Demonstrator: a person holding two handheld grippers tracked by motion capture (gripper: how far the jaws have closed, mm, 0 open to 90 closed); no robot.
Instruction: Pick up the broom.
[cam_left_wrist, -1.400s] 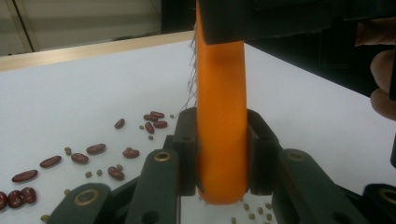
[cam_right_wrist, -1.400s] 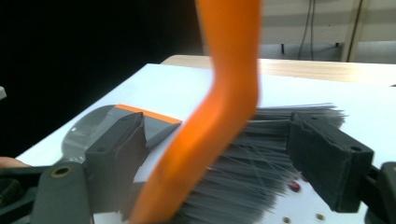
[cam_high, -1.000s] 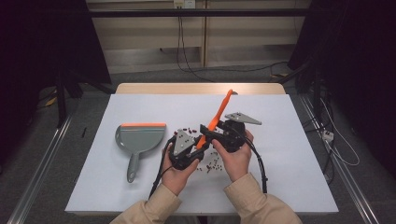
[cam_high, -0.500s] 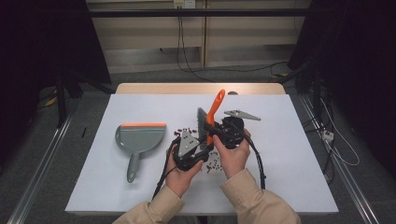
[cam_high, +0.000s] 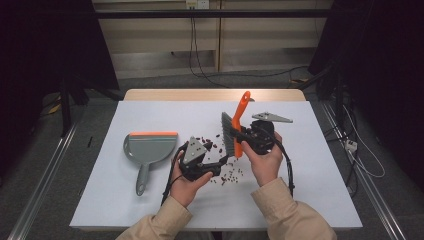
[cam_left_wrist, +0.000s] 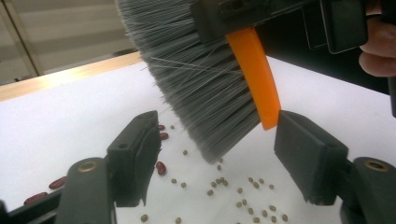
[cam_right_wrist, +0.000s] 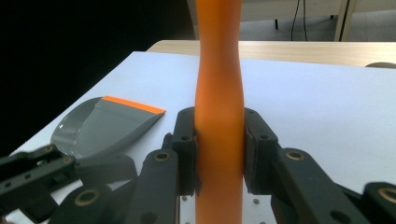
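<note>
My right gripper (cam_high: 242, 138) (cam_right_wrist: 219, 128) is shut on the orange handle (cam_right_wrist: 219, 88) of a brush (cam_high: 240, 112), which it holds nearly upright above the table. The grey bristles (cam_high: 227, 134) (cam_left_wrist: 196, 79) hang down on the left. My left gripper (cam_high: 224, 160) (cam_left_wrist: 217, 135) sits just below the brush head. Its jaws have just been opening and stand apart, with the bristle tips above the gap and nothing pressed between the pads. Small brown and greenish beans (cam_high: 227, 176) (cam_left_wrist: 233, 191) lie scattered under both grippers.
A grey dustpan (cam_high: 150, 147) (cam_right_wrist: 105, 126) with an orange lip lies to the left, handle toward me. The white tabletop (cam_high: 310, 190) has bare room on the right and in front. Cables run across the floor behind the table.
The brush has swung from a slant to nearly upright and risen slightly with the right hand. The left gripper's jaws have spread apart below the brush head.
</note>
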